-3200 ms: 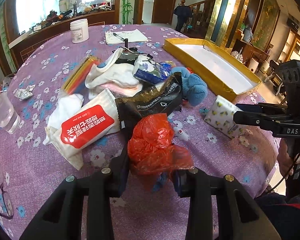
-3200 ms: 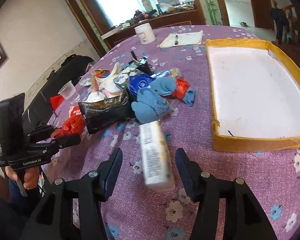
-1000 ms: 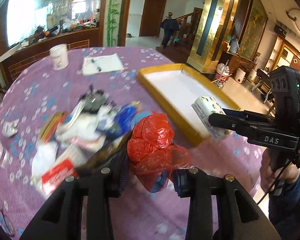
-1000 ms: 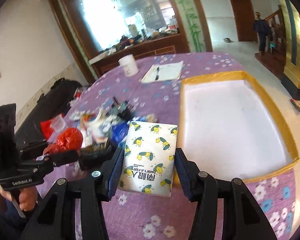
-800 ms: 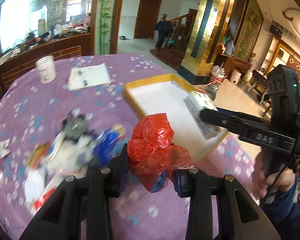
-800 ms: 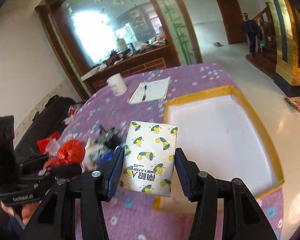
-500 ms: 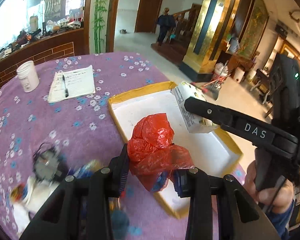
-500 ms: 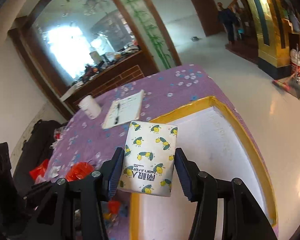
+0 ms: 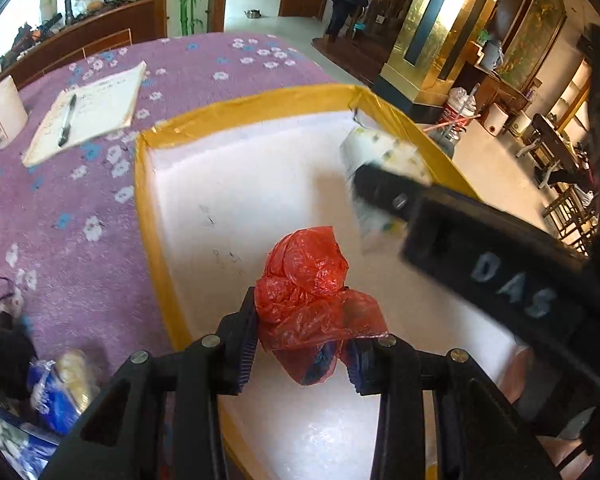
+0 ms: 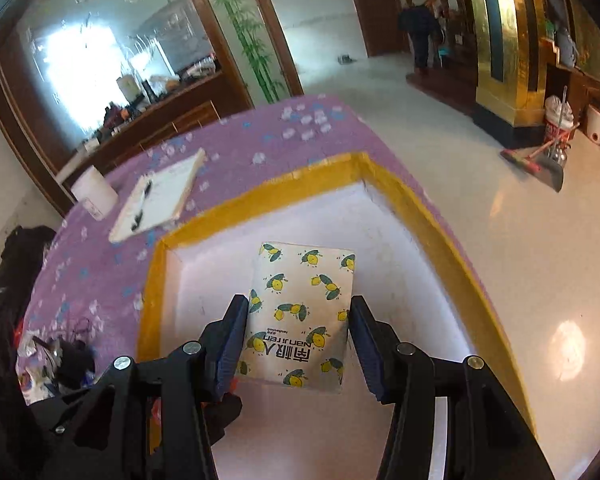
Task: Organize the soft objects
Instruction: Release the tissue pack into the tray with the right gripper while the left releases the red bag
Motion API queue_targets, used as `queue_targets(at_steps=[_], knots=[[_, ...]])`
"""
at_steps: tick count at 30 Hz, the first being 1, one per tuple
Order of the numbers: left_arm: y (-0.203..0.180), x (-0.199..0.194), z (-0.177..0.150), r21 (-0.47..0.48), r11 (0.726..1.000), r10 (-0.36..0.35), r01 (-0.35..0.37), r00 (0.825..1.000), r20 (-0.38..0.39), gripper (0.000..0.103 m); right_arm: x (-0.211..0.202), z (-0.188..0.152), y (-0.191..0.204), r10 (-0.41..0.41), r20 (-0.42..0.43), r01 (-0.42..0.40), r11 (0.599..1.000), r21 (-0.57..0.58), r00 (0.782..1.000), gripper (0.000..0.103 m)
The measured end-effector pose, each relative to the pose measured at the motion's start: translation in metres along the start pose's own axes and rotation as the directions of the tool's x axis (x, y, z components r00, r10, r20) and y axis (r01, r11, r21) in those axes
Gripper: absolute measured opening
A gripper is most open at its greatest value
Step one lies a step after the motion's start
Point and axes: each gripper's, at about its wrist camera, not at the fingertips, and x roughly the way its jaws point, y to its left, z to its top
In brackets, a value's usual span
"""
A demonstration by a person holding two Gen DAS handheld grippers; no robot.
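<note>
Purple floral table with tray

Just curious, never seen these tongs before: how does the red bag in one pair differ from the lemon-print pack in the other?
The red plastic bag is crumpled, shapeless and see-through; the lemon-print tissue pack is a flat, opaque white rectangle. The bag is in the left tongs, the pack in the right tongs. Both are gripped above the yellow-rimmed tray.

Left gripper and right gripper both angled downward, jaws clamped on loads.
</note>
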Motion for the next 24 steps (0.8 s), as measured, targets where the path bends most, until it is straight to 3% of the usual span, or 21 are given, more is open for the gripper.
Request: queue_targets(at_steps=[5,13,17,21,24], knots=[[-0.007,-0.004,-0.026,0.02,1.0,0.013,-0.013,1.0,0.003,0.035,-0.011,-0.018,-0.003,-0.023,-0.03,0.023,1.0,-0.014,0.999,0.055],[-0.033,-0.041,-0.082,0.084,0.995,-0.058,0.056,0.998,0.013,0.035,-0.07,-0.081,0.0,0.025,-0.047,-0.029,0.996,-0.09,0.999,0.055],[-0.04,-0.048,-0.07,0.098,0.995,-0.038,0.032,0.998,0.056,0.035,-0.073,-0.071,-0.003,0.016,-0.022,-0.017,0.998,-0.061,1.0,0.055],[-0.029,-0.035,-0.054,0.053,0.999,0.001,-0.004,0.998,0.063,0.035,-0.048,-0.057,-0.007,-0.003,-0.025,0.003,1.0,-0.018,1.0,0.055],[-0.017,-0.025,-0.054,0.024,1.0,-0.003,0.002,0.999,0.049,0.035,-0.03,-0.055,-0.01,0.03,-0.051,-0.029,0.999,0.034,0.998,0.055]])
